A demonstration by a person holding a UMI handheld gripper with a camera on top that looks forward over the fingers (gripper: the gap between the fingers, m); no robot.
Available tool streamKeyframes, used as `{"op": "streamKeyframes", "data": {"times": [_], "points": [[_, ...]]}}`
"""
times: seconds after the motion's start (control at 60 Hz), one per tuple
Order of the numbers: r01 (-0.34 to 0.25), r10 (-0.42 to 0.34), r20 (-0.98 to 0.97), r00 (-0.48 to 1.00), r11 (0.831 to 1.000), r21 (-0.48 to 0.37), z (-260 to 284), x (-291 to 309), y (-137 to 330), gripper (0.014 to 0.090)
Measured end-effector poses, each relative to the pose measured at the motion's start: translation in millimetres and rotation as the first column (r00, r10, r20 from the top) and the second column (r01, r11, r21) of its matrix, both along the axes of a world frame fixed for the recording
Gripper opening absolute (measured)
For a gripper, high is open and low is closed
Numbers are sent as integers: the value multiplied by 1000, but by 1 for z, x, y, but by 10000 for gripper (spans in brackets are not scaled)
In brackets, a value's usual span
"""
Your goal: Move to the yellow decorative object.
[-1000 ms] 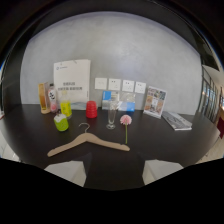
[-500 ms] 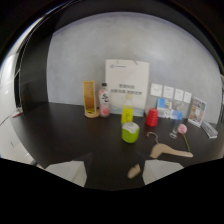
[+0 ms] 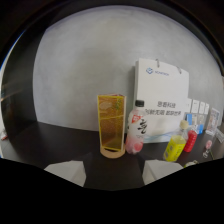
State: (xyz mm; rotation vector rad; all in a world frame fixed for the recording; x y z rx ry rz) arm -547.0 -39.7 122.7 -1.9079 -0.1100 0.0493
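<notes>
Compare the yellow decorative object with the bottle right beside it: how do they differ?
The yellow decorative object is a tall, flat, see-through yellow panel on a round base; the bottle is shorter, rounded, with a white cap, a printed label and pinkish contents. The yellow decorative object stands just ahead of the gripper; the bottle sits off to its side. Both stand upright on the dark table.

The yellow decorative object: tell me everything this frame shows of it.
The yellow decorative object is a tall, narrow, see-through yellow-orange panel, plastic by its look, with faint markings inside. It stands upright on a pale round base on the dark table, before the grey wall. A bottle with a pink bottom stands close beside it; whether they touch is unclear. It is just ahead of the claw, whose fingers are open and clear of it.
</notes>
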Motion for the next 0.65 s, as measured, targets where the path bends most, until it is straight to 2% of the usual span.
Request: {"op": "streamKeyframes", "data": {"times": [0.25,0.65], "points": [[21,-21,24,999,1000,11,-3,-22,65,854],[52,-52,32,998,999,5,-7,-24,82,852]]}}
